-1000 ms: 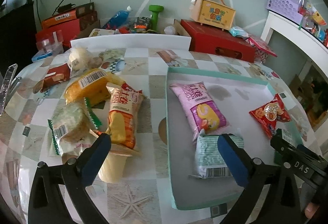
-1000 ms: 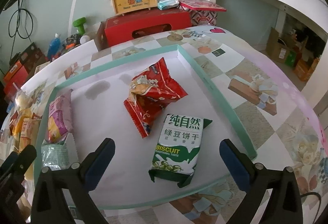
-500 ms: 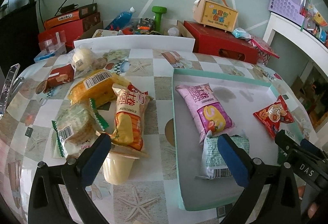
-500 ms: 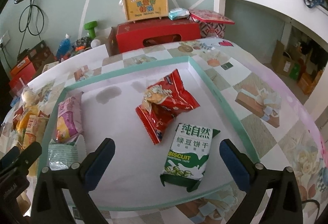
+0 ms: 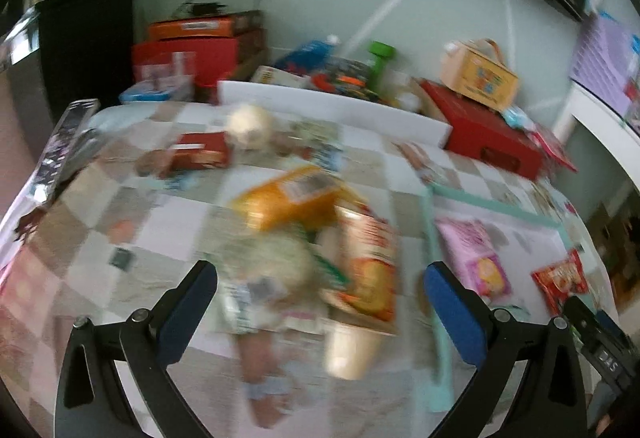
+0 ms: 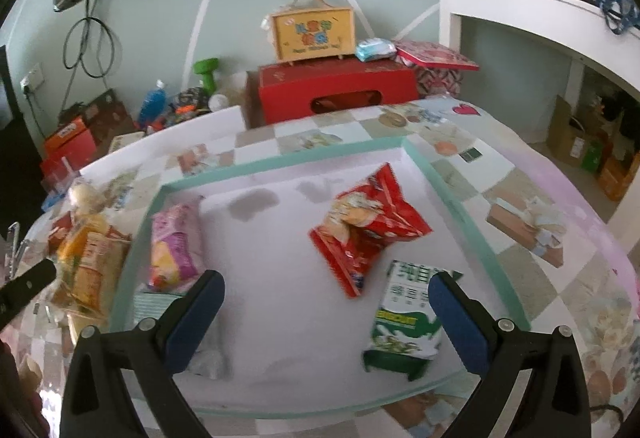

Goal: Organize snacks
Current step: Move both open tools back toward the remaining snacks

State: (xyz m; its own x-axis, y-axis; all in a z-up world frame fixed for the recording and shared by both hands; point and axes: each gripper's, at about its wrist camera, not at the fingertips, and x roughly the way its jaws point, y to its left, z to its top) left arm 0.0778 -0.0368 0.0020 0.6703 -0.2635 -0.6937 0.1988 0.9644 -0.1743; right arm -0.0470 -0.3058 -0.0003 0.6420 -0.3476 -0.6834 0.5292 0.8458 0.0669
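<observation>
In the blurred left wrist view my left gripper (image 5: 320, 302) is open over a loose pile on the checked tablecloth: a green-edged cracker packet (image 5: 264, 270), an orange-red packet (image 5: 368, 266), a yellow packet (image 5: 288, 201) and a cream cup (image 5: 348, 350). To their right lies the teal-rimmed tray (image 5: 436, 278). My right gripper (image 6: 322, 302) is open and empty above the tray's (image 6: 460, 205) near side. In the tray lie a red packet (image 6: 368, 226), a green biscuit packet (image 6: 404, 322), a pink packet (image 6: 174, 246) and a pale green packet (image 6: 152, 304).
A round bun (image 5: 250, 121) and a red-brown packet (image 5: 200, 153) lie further back on the table. A red box (image 6: 336, 89) with a yellow carry case (image 6: 312, 29) stands behind the table. A white shelf (image 6: 540, 9) rises at the right.
My left gripper has swung left, from straddling the tray's edge to over the loose snack pile, and its view is now blurred. The right gripper has drawn back a little from the tray.
</observation>
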